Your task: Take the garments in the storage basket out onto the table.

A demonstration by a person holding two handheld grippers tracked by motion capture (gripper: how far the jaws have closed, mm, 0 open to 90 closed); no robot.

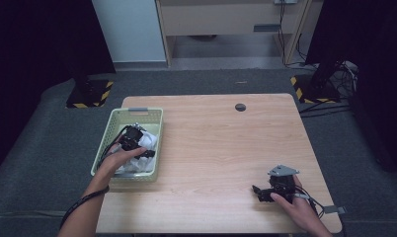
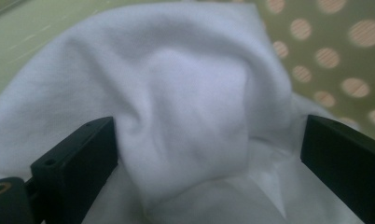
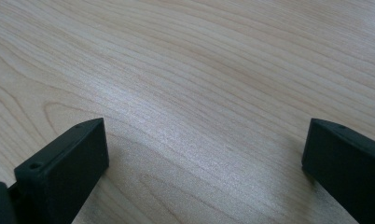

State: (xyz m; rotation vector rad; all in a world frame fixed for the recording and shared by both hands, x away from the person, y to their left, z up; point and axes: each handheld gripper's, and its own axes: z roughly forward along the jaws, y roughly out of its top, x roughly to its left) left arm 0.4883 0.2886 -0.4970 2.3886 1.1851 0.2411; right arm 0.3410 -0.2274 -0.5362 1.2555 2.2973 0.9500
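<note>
A pale green perforated basket (image 1: 118, 119) stands at the table's left side, with white cloth (image 1: 148, 142) bunched inside it. My left gripper (image 1: 146, 152) is down in the basket, held by a hand. In the left gripper view a raised fold of the white cloth (image 2: 185, 107) sits between the two wide-apart jaws, so my left gripper (image 2: 209, 154) is open around it. My right gripper (image 1: 258, 192) rests low over the table near the front right, held by the other hand. Its jaws stand wide apart over bare wood, my right gripper (image 3: 206, 163) open with nothing between them.
The light wooden table (image 1: 221, 143) has a round dark cable hole (image 1: 240, 107) near its far edge. The basket wall (image 2: 335, 51) with round holes rises just behind the cloth. Grey carpet surrounds the table; yellow-black striped stand bases (image 1: 90, 94) sit beyond its far corners.
</note>
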